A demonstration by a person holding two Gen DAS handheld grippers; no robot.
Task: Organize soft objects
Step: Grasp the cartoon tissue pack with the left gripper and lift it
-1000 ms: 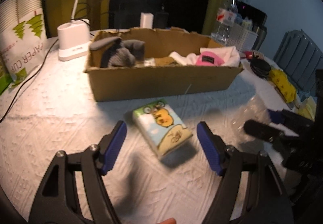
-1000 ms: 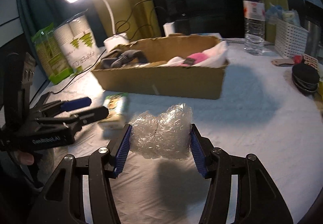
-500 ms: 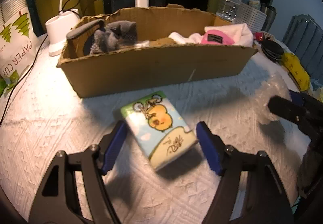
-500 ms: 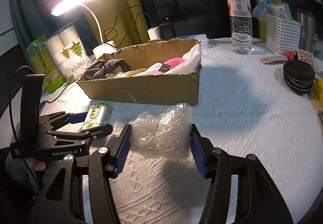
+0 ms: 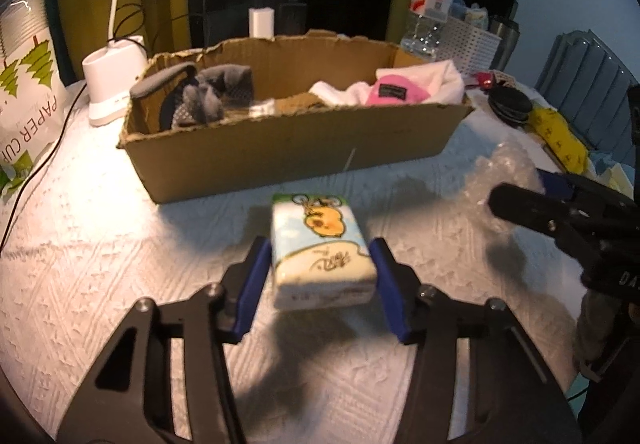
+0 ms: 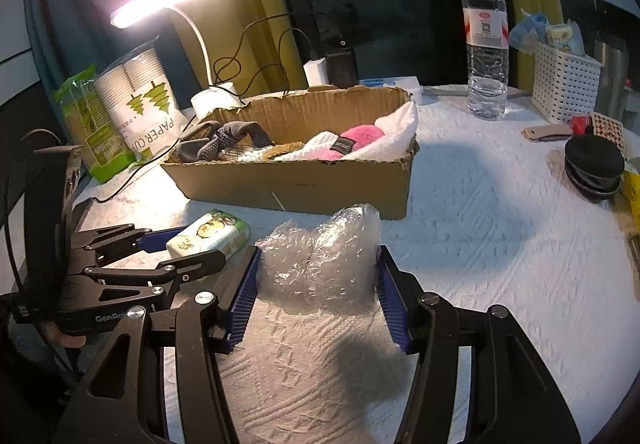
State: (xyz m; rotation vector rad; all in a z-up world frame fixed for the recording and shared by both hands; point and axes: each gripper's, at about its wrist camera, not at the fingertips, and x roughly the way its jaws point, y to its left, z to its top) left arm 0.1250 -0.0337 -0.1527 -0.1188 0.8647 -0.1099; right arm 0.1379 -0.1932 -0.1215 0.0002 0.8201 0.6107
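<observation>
My left gripper is shut on a tissue pack printed with a yellow cartoon; the pack also shows in the right wrist view. My right gripper is shut on a wad of bubble wrap, which also shows in the left wrist view. Both sit just in front of an open cardboard box that holds grey socks, white cloth and a pink soft item. The box also shows in the right wrist view.
A lit desk lamp, a paper cup bag and cables stand at the left. A water bottle, a white basket and a black round case stand at the right on the white textured tablecloth.
My left gripper moved forward around the tissue pack and closed on it. My right gripper kept its hold on the bubble wrap and shifted a little relative to the box.
</observation>
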